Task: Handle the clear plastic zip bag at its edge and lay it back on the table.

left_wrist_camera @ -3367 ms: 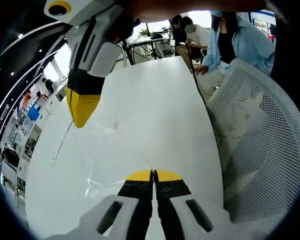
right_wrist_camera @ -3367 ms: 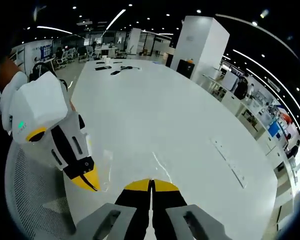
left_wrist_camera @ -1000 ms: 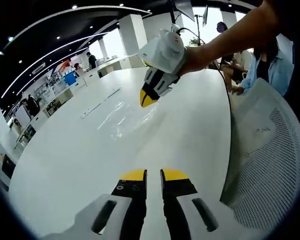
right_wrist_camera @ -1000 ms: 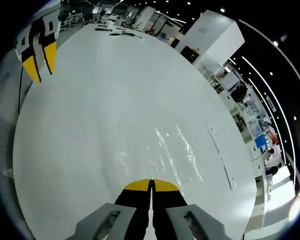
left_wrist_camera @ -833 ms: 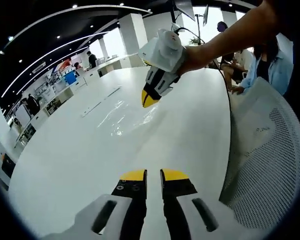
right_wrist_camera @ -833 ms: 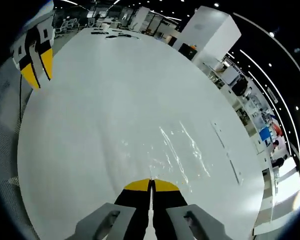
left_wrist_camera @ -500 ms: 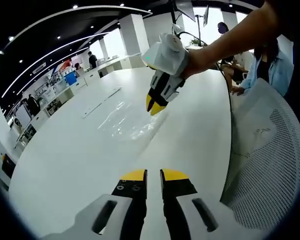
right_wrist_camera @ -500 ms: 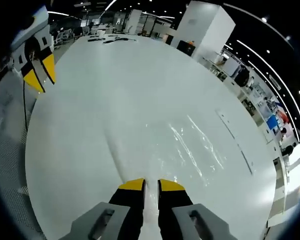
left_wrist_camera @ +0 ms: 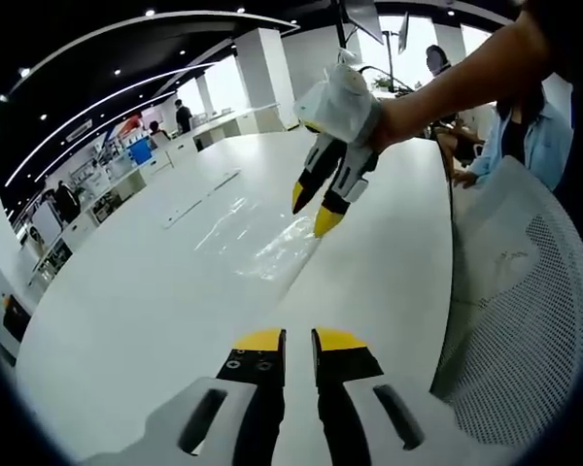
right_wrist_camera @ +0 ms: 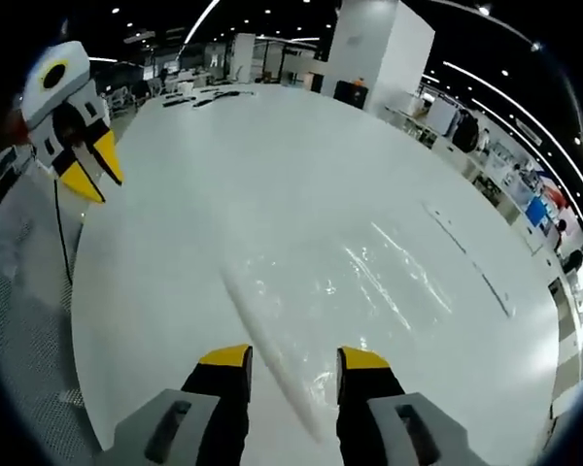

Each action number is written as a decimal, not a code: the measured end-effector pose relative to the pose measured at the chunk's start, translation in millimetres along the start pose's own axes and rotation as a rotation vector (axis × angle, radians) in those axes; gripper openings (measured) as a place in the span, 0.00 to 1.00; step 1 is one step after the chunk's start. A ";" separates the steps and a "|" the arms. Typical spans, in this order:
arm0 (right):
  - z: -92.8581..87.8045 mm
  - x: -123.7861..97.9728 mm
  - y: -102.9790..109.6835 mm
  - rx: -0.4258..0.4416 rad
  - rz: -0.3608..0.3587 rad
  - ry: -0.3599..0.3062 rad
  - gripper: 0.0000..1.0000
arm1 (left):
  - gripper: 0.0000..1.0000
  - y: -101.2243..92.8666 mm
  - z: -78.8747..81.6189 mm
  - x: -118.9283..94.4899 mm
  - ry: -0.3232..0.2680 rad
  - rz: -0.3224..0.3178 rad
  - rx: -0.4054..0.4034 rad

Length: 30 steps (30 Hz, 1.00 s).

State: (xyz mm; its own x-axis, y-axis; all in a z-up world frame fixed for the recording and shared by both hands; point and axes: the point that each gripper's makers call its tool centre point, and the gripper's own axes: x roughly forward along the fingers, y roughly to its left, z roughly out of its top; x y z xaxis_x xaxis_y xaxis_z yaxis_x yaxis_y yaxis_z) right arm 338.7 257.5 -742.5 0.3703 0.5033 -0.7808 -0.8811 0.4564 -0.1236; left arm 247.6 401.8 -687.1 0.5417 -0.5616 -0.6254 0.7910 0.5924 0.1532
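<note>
Since half a second ago: right gripper point(right_wrist_camera: 291, 357) jaws have spread wide from a narrow gap; its yellow tips stand clear of the film.

Progress, judged: clear plastic zip bag point(right_wrist_camera: 369, 282) lies flat and crinkled on the white bench point(right_wrist_camera: 272, 165), released. Lay-down looks done; only drawing the grippers back seems left.

Bag relative to right gripper, near to far: a pale ridge, probably the zip edge, runs out from between the open jaws, not touching either; bag body spreads just beyond and to the right of the tips.

Left gripper view: left gripper point(left_wrist_camera: 297, 339) nearly closed, thin slit between tips, gripping nothing, well apart from the bag. Further out, bag point(left_wrist_camera: 272, 254) lies just under the right gripper point(left_wrist_camera: 314, 208), which hangs above the bag's near edge, tips parted.
</note>
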 end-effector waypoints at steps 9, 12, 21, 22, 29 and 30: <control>14.4 -27.6 -10.8 0.043 -0.078 -0.137 0.55 | 0.14 1.6 1.0 1.5 -0.002 0.013 -0.013; 13.4 -38.5 -11.0 0.072 -0.085 -0.156 0.56 | 0.20 1.2 2.5 4.2 -0.003 0.017 -0.022; 10.0 -58.3 -5.0 0.119 -0.119 -0.219 0.68 | 0.48 4.9 4.6 8.3 0.000 0.047 -0.051; 10.4 -60.3 -4.2 0.122 -0.122 -0.226 0.68 | 0.50 6.0 3.5 8.6 0.004 0.054 -0.059; 11.9 -73.5 3.4 0.147 -0.140 -0.266 0.75 | 0.65 6.8 2.3 7.8 -0.001 0.072 -0.100; 11.9 -75.7 5.3 0.148 -0.143 -0.270 0.75 | 0.66 6.8 1.8 8.1 -0.002 0.071 -0.104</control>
State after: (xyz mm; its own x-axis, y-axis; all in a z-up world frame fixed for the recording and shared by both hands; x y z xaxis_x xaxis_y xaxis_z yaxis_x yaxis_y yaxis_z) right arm 309.5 230.6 -676.8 0.5688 0.5936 -0.5693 -0.7697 0.6281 -0.1141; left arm 257.8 400.2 -689.8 0.5957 -0.5176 -0.6142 0.7171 0.6872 0.1162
